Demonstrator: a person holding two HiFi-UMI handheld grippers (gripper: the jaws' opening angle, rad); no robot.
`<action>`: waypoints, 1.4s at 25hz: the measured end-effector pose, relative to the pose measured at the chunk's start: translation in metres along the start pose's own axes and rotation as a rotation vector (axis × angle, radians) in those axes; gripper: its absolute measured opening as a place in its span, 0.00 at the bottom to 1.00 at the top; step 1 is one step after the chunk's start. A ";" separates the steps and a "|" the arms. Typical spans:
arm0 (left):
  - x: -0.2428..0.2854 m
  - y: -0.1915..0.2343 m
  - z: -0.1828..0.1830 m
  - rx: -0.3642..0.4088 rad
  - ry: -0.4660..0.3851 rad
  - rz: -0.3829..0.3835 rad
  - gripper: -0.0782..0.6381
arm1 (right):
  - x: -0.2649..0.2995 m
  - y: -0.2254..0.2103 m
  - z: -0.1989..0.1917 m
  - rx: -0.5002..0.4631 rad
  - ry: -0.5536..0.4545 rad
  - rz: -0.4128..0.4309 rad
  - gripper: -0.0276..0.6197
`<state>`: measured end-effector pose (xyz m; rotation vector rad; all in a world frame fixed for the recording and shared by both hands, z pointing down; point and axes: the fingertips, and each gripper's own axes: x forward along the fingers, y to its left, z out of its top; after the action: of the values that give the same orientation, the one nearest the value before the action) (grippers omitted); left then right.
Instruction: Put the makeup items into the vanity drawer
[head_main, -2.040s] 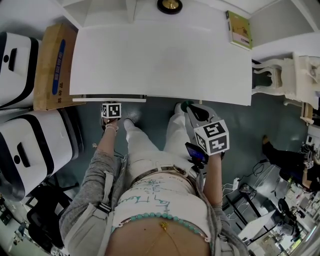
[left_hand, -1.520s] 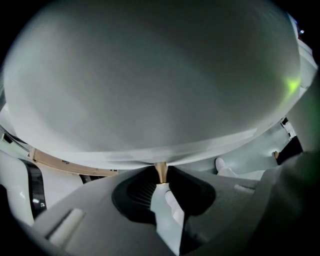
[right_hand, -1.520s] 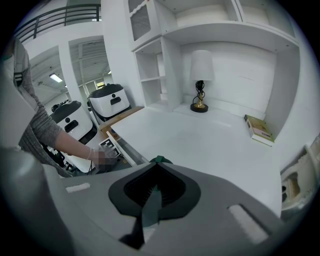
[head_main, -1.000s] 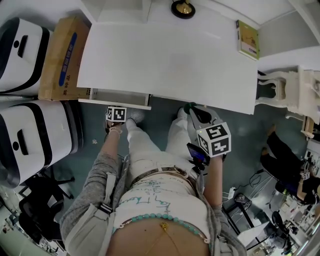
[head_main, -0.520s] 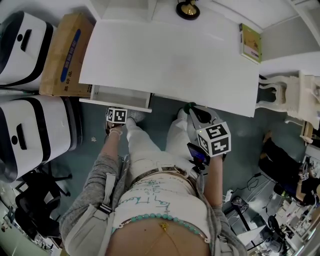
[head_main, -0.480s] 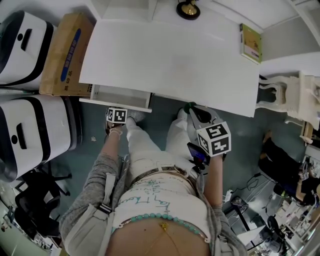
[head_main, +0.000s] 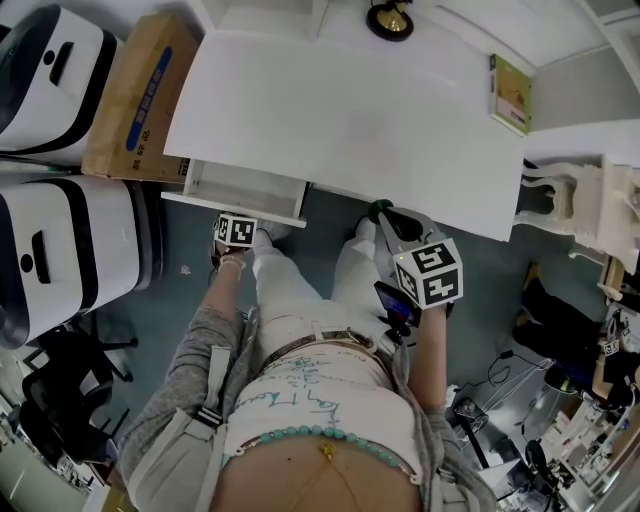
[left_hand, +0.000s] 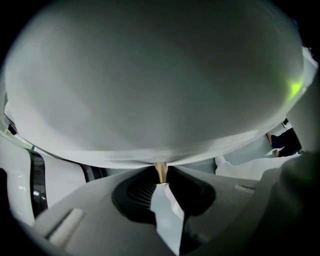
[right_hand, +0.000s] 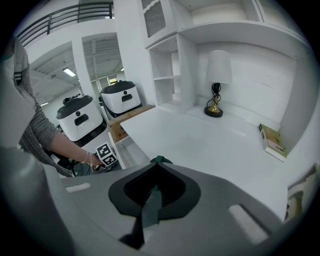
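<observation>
Our left tongs (left_hand: 161, 180) are clamped on a small brass-coloured knob (left_hand: 160, 170) at their tips. The knob sits on the front of the vanity drawer (head_main: 236, 205), which is white, shallow and standing partly open. Our right tongs (head_main: 382, 214), closed on nothing, hover well to the drawer's right, at the front edge of the white vanity top (head_main: 350, 120).

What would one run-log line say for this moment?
left gripper: shut on drawer knob | drawer: partly open | right gripper: shut on green item
</observation>
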<state>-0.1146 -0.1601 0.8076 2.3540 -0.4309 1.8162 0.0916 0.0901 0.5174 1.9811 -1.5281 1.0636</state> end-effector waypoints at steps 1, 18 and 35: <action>-0.001 0.000 -0.001 0.000 -0.001 0.000 0.22 | 0.000 0.001 0.001 -0.005 0.001 0.004 0.09; -0.008 -0.004 -0.027 -0.015 0.002 0.004 0.22 | 0.012 0.015 0.013 -0.088 0.021 0.058 0.09; -0.017 -0.007 -0.049 -0.033 0.001 0.012 0.22 | 0.036 0.038 0.038 -0.205 0.028 0.161 0.09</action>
<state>-0.1619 -0.1371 0.8046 2.3333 -0.4726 1.8017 0.0716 0.0288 0.5170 1.7232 -1.7309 0.9489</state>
